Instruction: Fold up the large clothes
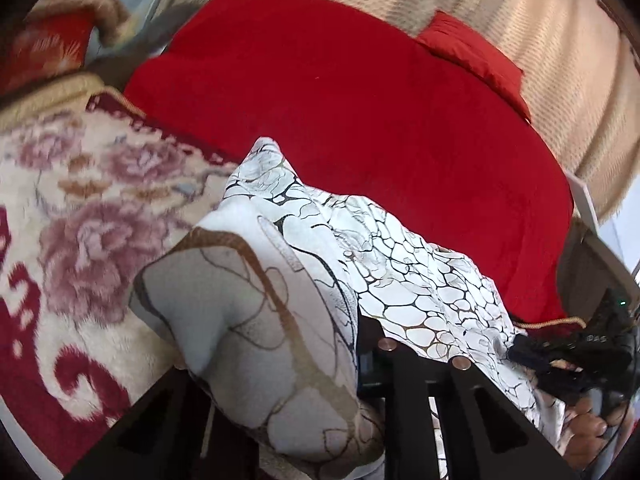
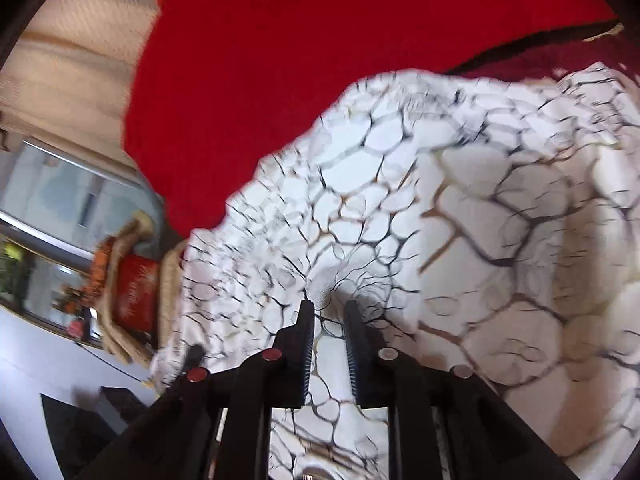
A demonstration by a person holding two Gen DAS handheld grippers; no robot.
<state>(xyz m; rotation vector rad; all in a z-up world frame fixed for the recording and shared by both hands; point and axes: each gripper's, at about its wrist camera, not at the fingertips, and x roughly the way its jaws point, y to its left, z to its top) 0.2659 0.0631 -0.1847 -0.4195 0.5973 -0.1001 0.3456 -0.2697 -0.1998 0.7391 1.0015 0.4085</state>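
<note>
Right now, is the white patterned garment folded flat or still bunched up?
Bunched up: the white patterned garment hangs in loose folds from the right tool, above the red cloth.

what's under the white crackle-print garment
The white crackle-print garment lies partly over a red blanket, with a floral rug beside it. Whatever lies beneath its bunched middle is covered.

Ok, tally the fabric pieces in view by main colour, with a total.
Red: 2, the red blanket and the red pillow
White with a crackle print: 1, the garment
Cream with pink flowers: 1, the floral rug
Total: 4
</note>
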